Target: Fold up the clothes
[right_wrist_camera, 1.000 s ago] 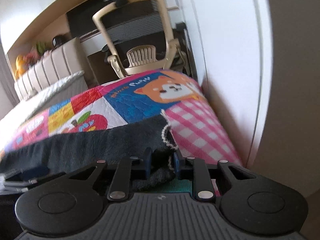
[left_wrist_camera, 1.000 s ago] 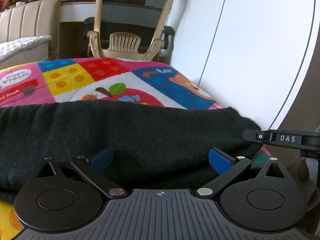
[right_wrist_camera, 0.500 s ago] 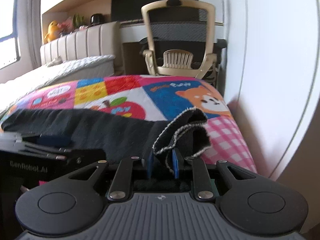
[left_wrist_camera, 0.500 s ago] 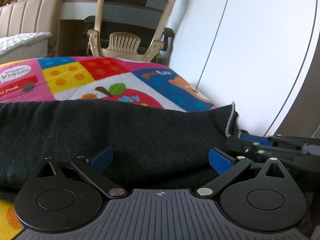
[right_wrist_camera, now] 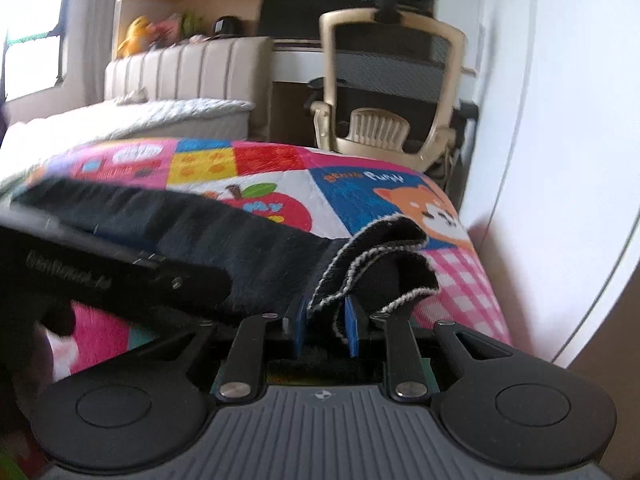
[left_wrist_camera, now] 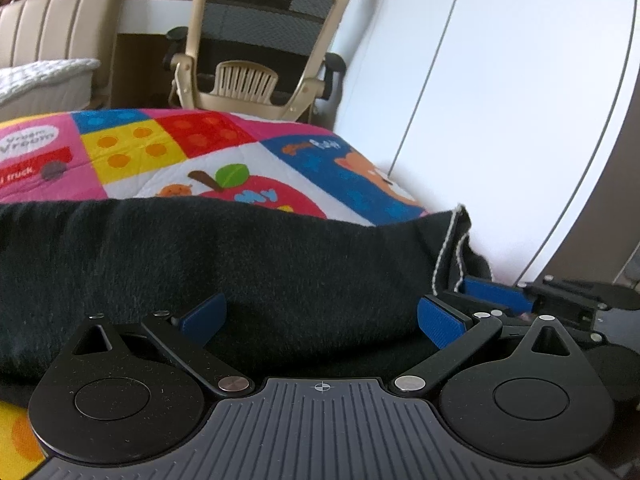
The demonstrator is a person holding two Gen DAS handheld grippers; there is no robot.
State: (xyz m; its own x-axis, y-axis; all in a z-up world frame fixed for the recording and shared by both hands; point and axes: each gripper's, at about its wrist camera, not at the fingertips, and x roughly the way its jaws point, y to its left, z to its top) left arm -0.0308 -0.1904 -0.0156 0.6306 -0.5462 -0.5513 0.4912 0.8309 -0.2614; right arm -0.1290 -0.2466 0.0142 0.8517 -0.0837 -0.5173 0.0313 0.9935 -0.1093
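Observation:
A black knit garment point(left_wrist_camera: 224, 264) with a white stitched edge lies across a colourful quilt point(left_wrist_camera: 160, 156). My left gripper point(left_wrist_camera: 320, 316) is open, its blue pads wide apart over the cloth. My right gripper point(right_wrist_camera: 324, 316) is shut on the garment's right corner point(right_wrist_camera: 376, 256), which it holds lifted and bunched between its blue pads. The right gripper also shows in the left wrist view point(left_wrist_camera: 516, 300) at the right, close beside the left one. The left gripper's black body point(right_wrist_camera: 104, 276) fills the left of the right wrist view.
A beige office chair point(left_wrist_camera: 260, 48) stands beyond the quilt's far end. A white wardrobe door point(left_wrist_camera: 500, 100) runs along the right side. A beige bed headboard point(right_wrist_camera: 188, 68) and white bedding are at the back left.
My right gripper has lifted the garment's right corner off the quilt and carried it leftward, toward my left gripper. The left gripper has stayed open over the cloth.

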